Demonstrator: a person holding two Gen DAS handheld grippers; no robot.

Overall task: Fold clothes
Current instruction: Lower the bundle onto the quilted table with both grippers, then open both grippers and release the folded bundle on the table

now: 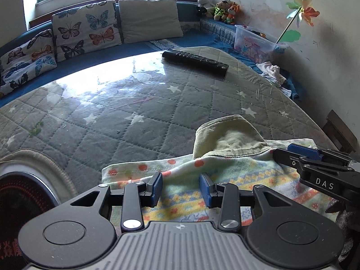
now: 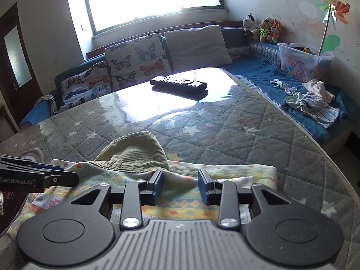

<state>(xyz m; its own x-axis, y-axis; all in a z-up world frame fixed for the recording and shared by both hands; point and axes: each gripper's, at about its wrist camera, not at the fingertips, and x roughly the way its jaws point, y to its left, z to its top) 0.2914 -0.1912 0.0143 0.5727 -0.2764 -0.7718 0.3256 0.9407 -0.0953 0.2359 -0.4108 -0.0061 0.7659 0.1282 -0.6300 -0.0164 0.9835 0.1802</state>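
Observation:
A small patterned garment (image 1: pixel 225 175) with a green corduroy hood (image 1: pixel 227 135) lies on the near edge of the quilt-covered table (image 1: pixel 135 103). It also shows in the right wrist view (image 2: pixel 180 202), hood (image 2: pixel 135 150) pointing away. My left gripper (image 1: pixel 181 186) is open, jaws apart over the garment's left part, cloth between them. My right gripper (image 2: pixel 180 184) is open over the garment's right part; it shows at the right of the left wrist view (image 1: pixel 315 159). The left gripper shows at the left edge of the right wrist view (image 2: pixel 38 175).
A black remote (image 1: pixel 195 61) lies at the far side of the table, seen also in the right wrist view (image 2: pixel 178 83). A sofa with butterfly cushions (image 1: pixel 87 27), a plastic toy box (image 2: pixel 301 60) and loose clothes (image 2: pixel 312 103) surround the table. A round appliance (image 1: pixel 27 193) sits near left.

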